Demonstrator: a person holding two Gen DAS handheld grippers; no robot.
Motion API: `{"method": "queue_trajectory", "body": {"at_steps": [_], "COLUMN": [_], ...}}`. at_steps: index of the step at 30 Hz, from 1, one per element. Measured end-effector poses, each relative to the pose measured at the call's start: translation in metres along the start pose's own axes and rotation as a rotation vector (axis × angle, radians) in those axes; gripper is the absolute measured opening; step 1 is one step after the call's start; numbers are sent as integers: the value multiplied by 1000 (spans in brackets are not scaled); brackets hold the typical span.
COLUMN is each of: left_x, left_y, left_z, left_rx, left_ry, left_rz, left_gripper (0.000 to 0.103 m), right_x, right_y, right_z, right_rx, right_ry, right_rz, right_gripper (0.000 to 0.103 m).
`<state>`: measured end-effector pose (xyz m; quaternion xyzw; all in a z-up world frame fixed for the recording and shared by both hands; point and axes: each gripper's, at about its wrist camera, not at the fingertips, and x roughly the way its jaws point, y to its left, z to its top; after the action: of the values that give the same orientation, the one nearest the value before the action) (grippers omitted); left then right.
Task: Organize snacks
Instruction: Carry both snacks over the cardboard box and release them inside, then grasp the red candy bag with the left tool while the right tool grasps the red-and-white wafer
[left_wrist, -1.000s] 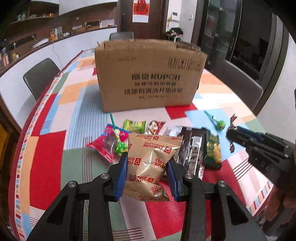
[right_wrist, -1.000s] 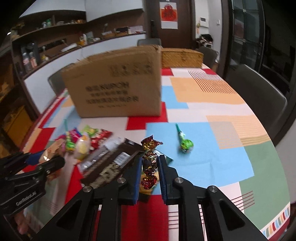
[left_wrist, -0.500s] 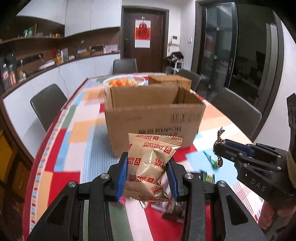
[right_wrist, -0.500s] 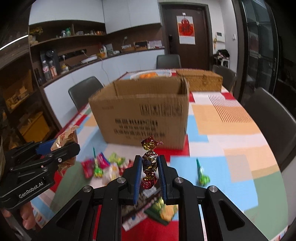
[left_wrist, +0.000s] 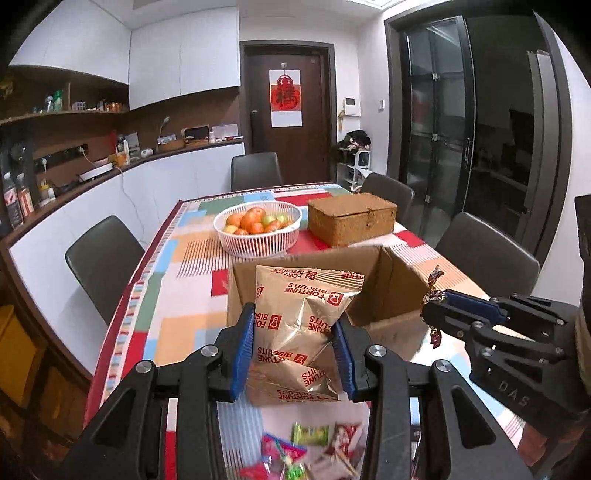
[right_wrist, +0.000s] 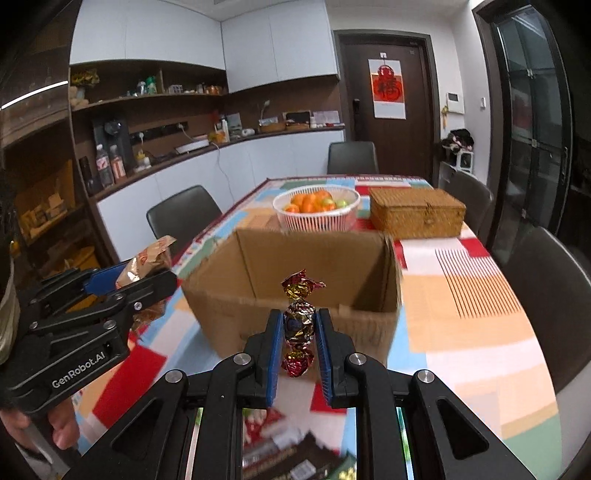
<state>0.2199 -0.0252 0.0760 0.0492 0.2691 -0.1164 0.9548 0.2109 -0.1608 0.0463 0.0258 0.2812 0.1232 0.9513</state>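
My left gripper (left_wrist: 293, 347) is shut on a gold Fortune Biscuits bag (left_wrist: 301, 325) and holds it in the air in front of the open cardboard box (left_wrist: 391, 291). My right gripper (right_wrist: 297, 332) is shut on a foil-wrapped candy (right_wrist: 298, 323) and holds it just before the box's near wall (right_wrist: 365, 328). The right gripper with its candy also shows in the left wrist view (left_wrist: 434, 314). The left gripper and bag also show in the right wrist view (right_wrist: 147, 275). Loose snacks (left_wrist: 295, 454) lie on the table below.
A white basket of fruit (left_wrist: 257, 229) and a wicker box (left_wrist: 351, 219) stand behind the cardboard box on the patchwork tablecloth (left_wrist: 177, 302). Grey chairs (left_wrist: 101, 266) surround the table. Dark snack packs (right_wrist: 291, 461) lie under the right gripper.
Both grippers have risen from the table with their snacks and now look over the box's open top. The loose snacks have dropped to the bottom of both views.
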Motion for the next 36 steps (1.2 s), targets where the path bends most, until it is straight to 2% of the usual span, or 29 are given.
{"method": "queue_trajectory", "body": {"at_steps": [6,13,14,16,17,18,19,22,29,36], "left_x": [24,72,80,86,85,83,81,63,19,-16], "left_y": [6,9,9,11,13,14,13,10,9,12], "left_z": [31,42,42,41,39,37,36,31,18,-3], "left_rx": [2,-3,-6,-16,-22,-24,-21,8,36,51], "left_ry": [12,109,130,142,135,131,129,93,26,-1], "left_rz": [-14,-29,-35,-15,-4,-2,-1,12,17,28], "left_gripper": [39,40,41,61,64,64,64,67,68,68], "right_x": [21,58,63,70,74,75,76,72,45,18], "right_y": [-6,-20,-22,-24,-26,-26,-28,-28,-16,6], "right_z": [33,56,56,57,58,58,58,55,44,25], "right_rx": [-8,3,7,8,15,24,47,53,32,12], "right_ry": [-5,46,53,63,73,78,82,68,28,-2], "right_rz": [8,-4,-9,-19,-23,-22,-23,-33,-13,24], "right_gripper": [19,19,19,22,28,45,49,49,49,51]}}
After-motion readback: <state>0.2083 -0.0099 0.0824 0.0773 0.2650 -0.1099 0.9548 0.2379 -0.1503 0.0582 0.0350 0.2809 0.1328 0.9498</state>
